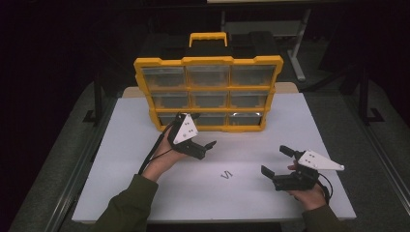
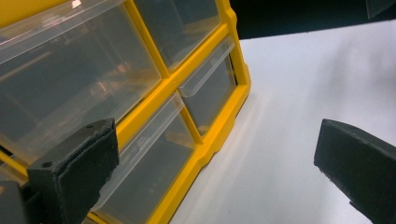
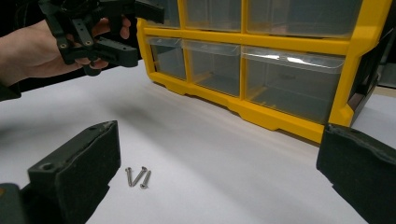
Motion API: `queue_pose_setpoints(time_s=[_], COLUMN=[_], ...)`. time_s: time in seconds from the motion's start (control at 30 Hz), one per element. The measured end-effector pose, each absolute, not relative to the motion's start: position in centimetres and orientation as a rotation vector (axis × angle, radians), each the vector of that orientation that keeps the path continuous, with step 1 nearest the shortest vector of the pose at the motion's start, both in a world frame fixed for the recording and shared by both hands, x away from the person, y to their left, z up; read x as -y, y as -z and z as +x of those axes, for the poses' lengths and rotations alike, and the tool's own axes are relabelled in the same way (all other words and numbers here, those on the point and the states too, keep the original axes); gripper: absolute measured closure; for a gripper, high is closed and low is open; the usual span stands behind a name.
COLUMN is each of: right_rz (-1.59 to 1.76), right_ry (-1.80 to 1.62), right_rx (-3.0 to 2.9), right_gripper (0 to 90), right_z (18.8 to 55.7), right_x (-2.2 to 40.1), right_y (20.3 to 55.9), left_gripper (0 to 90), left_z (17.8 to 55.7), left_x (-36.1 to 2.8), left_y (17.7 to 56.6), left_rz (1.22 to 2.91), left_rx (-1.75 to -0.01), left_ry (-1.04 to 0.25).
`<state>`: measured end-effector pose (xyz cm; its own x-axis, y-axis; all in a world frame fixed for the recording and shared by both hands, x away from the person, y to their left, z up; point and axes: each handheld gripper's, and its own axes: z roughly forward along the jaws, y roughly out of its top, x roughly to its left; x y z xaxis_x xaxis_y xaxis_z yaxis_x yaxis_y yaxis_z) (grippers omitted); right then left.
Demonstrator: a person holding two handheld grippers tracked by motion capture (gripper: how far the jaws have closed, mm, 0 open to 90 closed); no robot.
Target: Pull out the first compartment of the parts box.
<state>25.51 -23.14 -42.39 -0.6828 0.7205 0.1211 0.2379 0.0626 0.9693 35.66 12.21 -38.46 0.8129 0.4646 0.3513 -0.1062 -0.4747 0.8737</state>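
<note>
In the high view, a yellow drawer cabinet stands upright at the table's twelve o'clock edge, nine clear drawers in three rows; whether anything lies inside them is hard to tell through the dim plastic. The left gripper hovers at its lower left drawer, jaws spread and holding nothing. Three screws lie together at the table's six o'clock, bare table all around them, with the right gripper just beside them at their three o'clock, jaws wide and empty. In the left gripper view, the cabinet's lower drawers sit at ten o'clock, shut and apparently empty, the left jaw close against them. In the right gripper view, the screws rest between the parted jaws, touching neither, with the cabinet beyond at one o'clock.
</note>
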Motion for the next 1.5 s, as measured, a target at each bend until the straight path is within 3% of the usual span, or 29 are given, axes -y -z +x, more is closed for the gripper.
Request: queue_pose_setpoints(time_s=[0.8,1.13,1.5], right_rz=[0.958,0.952,0.950], right_ry=[-1.651,-1.653,-1.652], right_rx=[-1.951,-1.954,-1.957], right_gripper=[0.0,0.0,0.0], right_z=[25.5,25.5,25.5], right_x=[23.2,23.2,23.1], right_y=[42.4,42.4,42.4], left_gripper=[0.0,0.0,0.0], left_z=[35.6,35.0,34.7], left_x=[-10.4,-10.1,-9.4], left_y=[39.1,39.3,40.1], left_rz=[2.197,2.230,2.268], left_rx=[-0.086,-0.012,0.050], left_ry=[-1.004,-1.152,-1.232])
